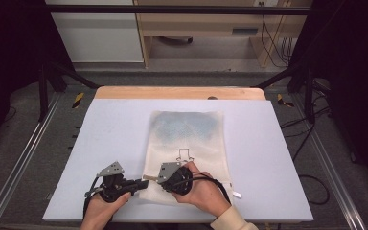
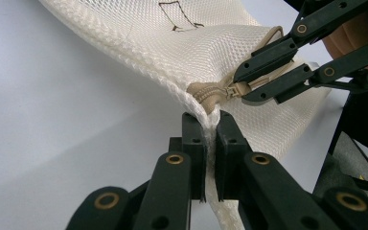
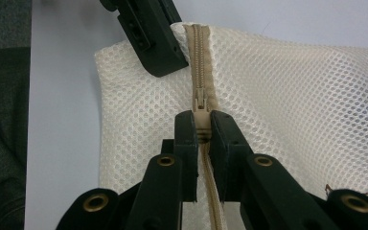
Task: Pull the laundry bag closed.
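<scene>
A white mesh bag [image 1: 191,143] lies flat on the table, with something bluish [image 1: 187,125] inside its far half. Along its near edge runs a tan zipper [image 3: 199,52]. My left gripper [image 2: 210,117] is shut on the bag's corner fabric just past the zipper's end; in the high view the left gripper [image 1: 139,182] reaches in from the left. My right gripper [image 3: 201,119] is shut on the zipper's pull tab, just behind the slider [image 3: 200,98]. Seen from above, the right gripper [image 1: 160,177] sits over the bag's near left corner. The two grippers' tips stand close together.
The bag rests on a pale table [image 1: 110,124] with a wooden strip [image 1: 179,93] at its far edge. A small white tag [image 1: 236,194] lies near the bag's near right corner. Metal rails and cables run along both sides of the table.
</scene>
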Available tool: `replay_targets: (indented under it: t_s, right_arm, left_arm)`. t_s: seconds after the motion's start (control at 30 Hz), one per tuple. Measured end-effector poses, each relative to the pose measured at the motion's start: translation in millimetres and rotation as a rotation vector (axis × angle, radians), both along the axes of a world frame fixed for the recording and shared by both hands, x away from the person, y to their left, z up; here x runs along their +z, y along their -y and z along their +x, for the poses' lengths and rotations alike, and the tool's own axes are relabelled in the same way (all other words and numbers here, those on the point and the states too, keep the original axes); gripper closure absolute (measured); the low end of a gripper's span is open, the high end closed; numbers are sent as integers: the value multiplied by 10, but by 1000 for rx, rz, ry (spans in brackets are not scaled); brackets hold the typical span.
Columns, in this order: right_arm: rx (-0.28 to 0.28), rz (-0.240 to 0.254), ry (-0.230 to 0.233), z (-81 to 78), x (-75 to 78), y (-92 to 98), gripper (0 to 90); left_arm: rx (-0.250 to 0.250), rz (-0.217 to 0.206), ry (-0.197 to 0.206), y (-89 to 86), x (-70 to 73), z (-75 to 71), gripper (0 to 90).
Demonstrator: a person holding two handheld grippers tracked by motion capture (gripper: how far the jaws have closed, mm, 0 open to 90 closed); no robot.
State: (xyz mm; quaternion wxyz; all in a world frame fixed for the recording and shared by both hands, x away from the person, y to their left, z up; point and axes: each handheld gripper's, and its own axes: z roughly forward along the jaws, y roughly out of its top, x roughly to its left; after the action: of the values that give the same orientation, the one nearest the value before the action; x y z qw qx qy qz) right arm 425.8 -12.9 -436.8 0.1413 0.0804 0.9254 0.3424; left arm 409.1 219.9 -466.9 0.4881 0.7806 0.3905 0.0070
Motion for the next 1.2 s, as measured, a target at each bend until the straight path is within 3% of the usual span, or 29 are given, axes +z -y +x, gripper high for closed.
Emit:
replay_targets:
  t_s: [0.53,1.2]
  right_arm:
    - [-40,-3,-9,-9,-19,258,819]
    - [-69,7,-20,-33,-27,435,819]
  left_arm:
    - [6,-16,1,-38,11,10,850]
    - [2,-10,-4,-33,1,9,850]
